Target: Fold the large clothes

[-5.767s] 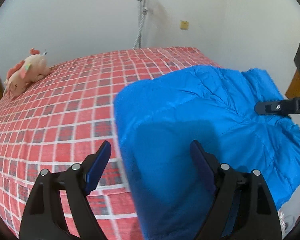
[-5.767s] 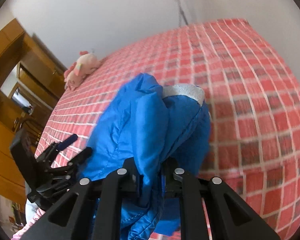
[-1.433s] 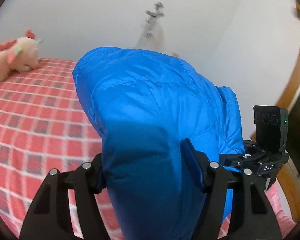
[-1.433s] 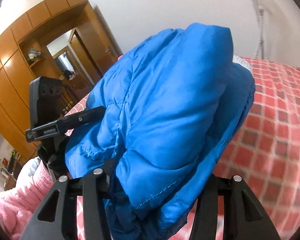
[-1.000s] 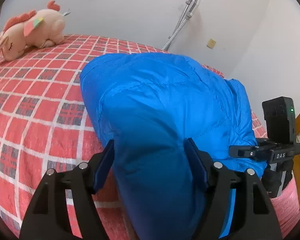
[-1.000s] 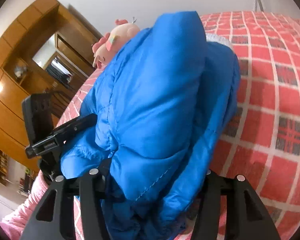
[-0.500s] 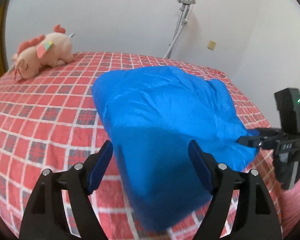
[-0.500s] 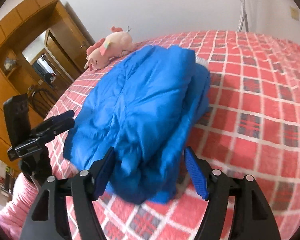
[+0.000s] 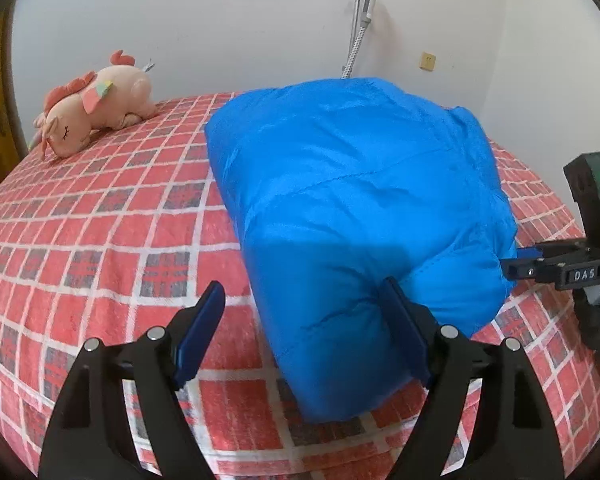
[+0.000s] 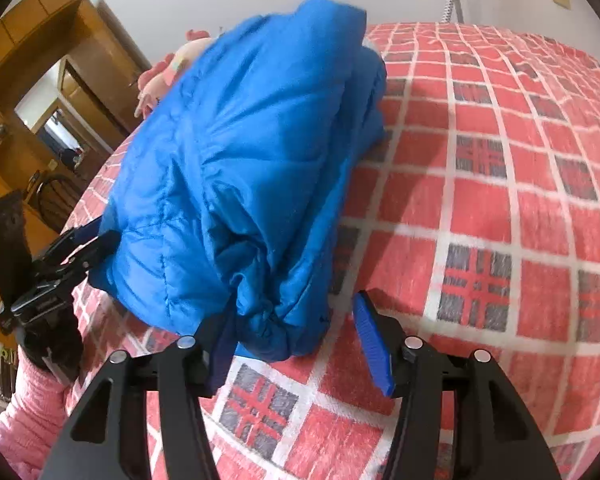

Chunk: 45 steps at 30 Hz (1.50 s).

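**Red checked bed, jacket set down**

Red-checked bedspread (image 9: 100, 216) now bears the folded blue jacket (image 9: 352, 200), lifted moments ago. Left gripper (image 9: 304, 332) gapes wide, released. Right gripper (image 10: 296, 340) is closing, jacket's end between its pads, unpressed.

White walls (image 9: 220, 20), red checked bedspread (image 9: 100, 220), wooden wardrobe (image 10: 24, 52), grey crutch (image 9: 358, 20) against the wall

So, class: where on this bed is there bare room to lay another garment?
Free: the checked bedspread between the plush unicorn and the folded blue jacket, and right of the jacket. Crowded: the near edge, where both claws flank the jacket.
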Tool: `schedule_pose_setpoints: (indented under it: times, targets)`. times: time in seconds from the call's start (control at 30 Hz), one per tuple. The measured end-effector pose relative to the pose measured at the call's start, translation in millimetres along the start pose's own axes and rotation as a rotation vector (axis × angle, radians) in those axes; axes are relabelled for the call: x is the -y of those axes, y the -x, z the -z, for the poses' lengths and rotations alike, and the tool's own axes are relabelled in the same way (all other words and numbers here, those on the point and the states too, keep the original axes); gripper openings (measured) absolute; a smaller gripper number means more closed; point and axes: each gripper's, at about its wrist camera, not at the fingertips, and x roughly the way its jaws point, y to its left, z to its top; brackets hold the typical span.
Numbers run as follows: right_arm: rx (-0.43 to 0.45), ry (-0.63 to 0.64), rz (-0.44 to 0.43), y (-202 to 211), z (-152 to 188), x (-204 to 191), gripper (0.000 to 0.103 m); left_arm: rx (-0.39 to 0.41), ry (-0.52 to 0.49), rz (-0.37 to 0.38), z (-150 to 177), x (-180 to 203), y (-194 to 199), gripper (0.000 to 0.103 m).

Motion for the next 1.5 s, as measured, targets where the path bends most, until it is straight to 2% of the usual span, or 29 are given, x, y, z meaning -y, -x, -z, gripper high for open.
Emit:
schedule_pose_setpoints:
  times: [0.17,0.2,0.27,0.33,0.4,0.5,0.63,0.7,0.8,1.13,1.5]
  targets:
    - [0.047,-0.017,0.001,14.1,-0.2,-2.6,0.056,-0.002,0.041,-0.012,-2.5,-0.9,5.1,0.079]
    - [0.068,-0.014,0.011,22.7,1.2,-6.0,0.059,-0.004,0.051,-0.015,-3.3,-1.2,8.8,0.079]
    - [0.102,0.013,0.05,38.6,6.4,-14.7,0.06,0.01,0.07,-0.03,-2.3,-0.8,21.7,0.084]
    - [0.131,0.033,0.102,52.1,11.8,-24.8,0.065,0.029,0.079,-0.066,0.7,0.4,35.7,0.088]
    - [0.146,0.04,0.126,61.7,19.2,-34.4,0.077,0.038,0.084,-0.087,4.5,2.4,46.3,0.09]
    - [0.162,0.05,0.161,69.4,32.8,-49.9,0.088,0.03,0.097,-0.117,10.0,4.2,58.2,0.092]
    - [0.172,0.073,0.21,72.1,48.0,-64.8,0.097,0.023,0.114,-0.149,19.1,6.5,69.1,0.097]
    - [0.176,0.075,0.218,75.1,54.4,-66.4,0.099,0.02,0.114,-0.194,25.8,10.1,73.5,0.098]
    - [0.177,0.081,0.235,75.3,61.2,-72.0,0.099,0.024,0.109,-0.228,33.3,14.3,78.7,0.098]
    - [0.15,0.043,0.24,75.7,83.9,-76.5,0.099,-0.025,0.152,-0.226,59.6,21.3,86.3,0.098]
    - [0.192,0.038,0.231,94.0,101.4,-84.5,0.099,0.021,0.145,-0.258,74.4,32.7,116.4,0.098]
